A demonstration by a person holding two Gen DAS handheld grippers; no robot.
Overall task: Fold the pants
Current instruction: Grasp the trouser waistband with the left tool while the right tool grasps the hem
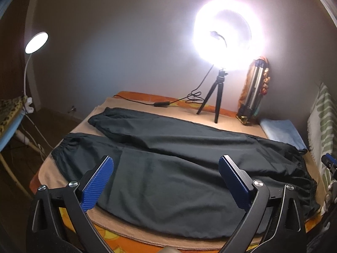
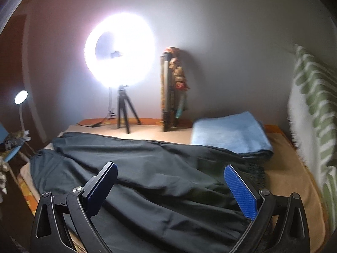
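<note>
No brand, label or writing can be read anywhere in either view.

At the far left a small round lamp (image 1: 36,42) glows on a white bendy neck, off the edge of the bed (image 1: 63,172), which is covered in a tan sheet over an orange patterned one. The dark pants (image 1: 168,160) lie spread flat on that sheet, unfolded. Their long axis runs left to right across the bed: the two gathered leg cuffs point left, one leg nearer the wall and one nearer the camera, and the waistband end lies at the right.

The left gripper (image 1: 166,179) hovers over the near leg, its blue-padded jaws spread wide with nothing between them. Behind the pants a lit ring light (image 1: 223,42) stands on a small black tripod (image 1: 217,99), with a folded tripod in a patterned bag (image 1: 252,90) leaning on the wall beside it. The right gripper (image 2: 170,189) hangs above the waist end, jaws likewise wide apart and empty. Further right, a folded light-blue towel (image 2: 229,132) touches the pants' far edge, and a green-and-white striped cloth (image 2: 313,113) hangs at the right edge.
</note>
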